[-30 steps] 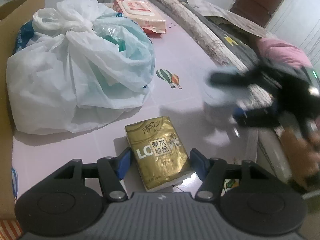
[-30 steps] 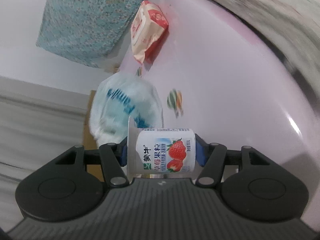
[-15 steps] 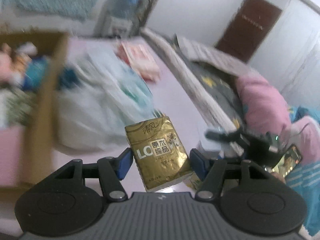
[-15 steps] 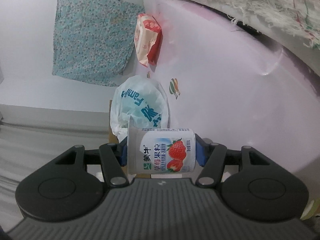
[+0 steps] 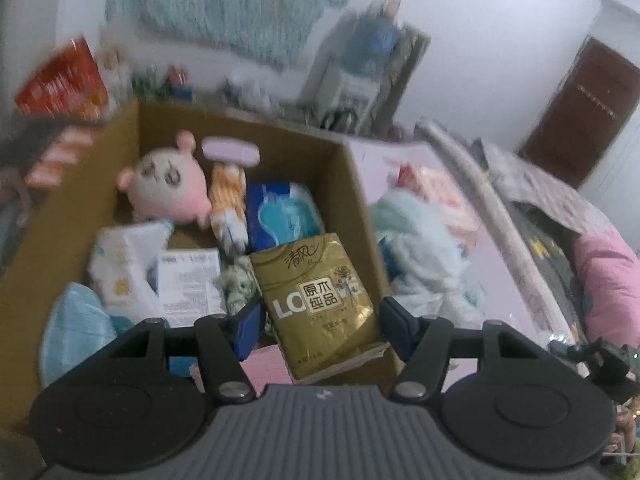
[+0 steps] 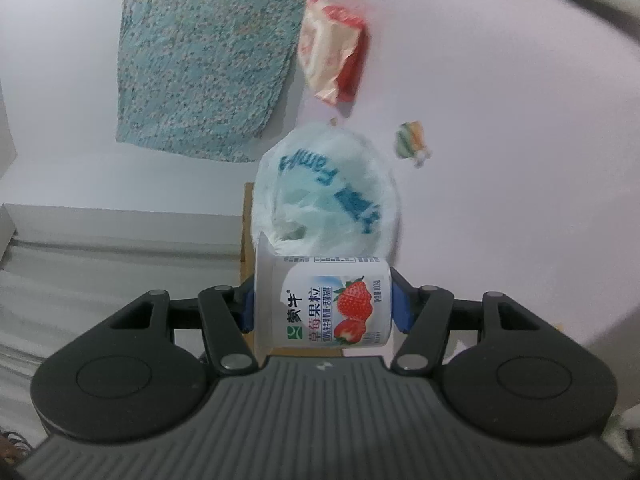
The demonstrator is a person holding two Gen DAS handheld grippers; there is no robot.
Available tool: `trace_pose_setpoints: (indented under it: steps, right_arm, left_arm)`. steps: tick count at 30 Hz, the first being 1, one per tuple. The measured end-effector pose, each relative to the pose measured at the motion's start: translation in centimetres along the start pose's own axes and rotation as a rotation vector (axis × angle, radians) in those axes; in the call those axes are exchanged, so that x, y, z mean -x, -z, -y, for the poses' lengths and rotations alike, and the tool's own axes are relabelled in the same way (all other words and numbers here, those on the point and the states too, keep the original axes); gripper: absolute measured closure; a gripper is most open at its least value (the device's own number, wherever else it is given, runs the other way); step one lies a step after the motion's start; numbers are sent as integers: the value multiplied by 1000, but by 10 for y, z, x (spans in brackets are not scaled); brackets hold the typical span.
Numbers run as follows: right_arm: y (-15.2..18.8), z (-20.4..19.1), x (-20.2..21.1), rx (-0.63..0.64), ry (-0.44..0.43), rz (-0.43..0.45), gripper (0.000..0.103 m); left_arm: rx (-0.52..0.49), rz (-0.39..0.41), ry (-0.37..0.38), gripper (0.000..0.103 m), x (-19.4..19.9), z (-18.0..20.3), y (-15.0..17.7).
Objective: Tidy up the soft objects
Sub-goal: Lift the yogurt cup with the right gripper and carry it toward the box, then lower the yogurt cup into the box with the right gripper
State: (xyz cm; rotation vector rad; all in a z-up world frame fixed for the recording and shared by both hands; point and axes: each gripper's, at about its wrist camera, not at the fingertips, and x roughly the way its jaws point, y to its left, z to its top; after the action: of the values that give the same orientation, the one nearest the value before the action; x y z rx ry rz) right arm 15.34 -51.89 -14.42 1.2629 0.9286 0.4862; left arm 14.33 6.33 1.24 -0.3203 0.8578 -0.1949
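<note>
Overhead, left claw grips gold tissue pack (above cardboard box).

White walls throughout, with a teal patterned cloth hung flat on one of them. A dark brown door stands at the far right – closed. The pale pink counter is bordered by rumpled bedding; lighting dim and even.

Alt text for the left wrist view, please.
The left gripper holds a gold tissue pack above an open cardboard box containing a pink plush toy and other soft packs.
</note>
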Motion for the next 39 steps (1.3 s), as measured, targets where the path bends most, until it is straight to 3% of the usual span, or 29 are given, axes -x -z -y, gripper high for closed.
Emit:
trace_pose_setpoints:
  steps: [10,17,20,22,28,34,39]
  right_arm:
    - [3,-29,-32,18,-31,-1,43]
    - [5,-25,-38,2,-40,14,43]
    - [7,-22,-37,-7,-34,20,43]
    - [8,-21,-34,-8,-30,25,43]
    - [13,-30,-28,19,-32,30,43]
    - [21,-56,-29,89,-61,6,43]
    - [34,-87,-44,163,-94,-50,43]
  left_arm:
    - [25,-201,57,39,-83,-20,-15]
    - [16,-251,19,39,-118,-25,-22]
    - [47,-267,32,29,-122,-30,-24]
    - [59,-254,30,23,-117,-31,-25]
    - [109,-194,21,21,-87,-37,-33]
    - [152,-25,27,17,-15,-46,-40]
    - [120,103,-9,15,47,-46,-29]
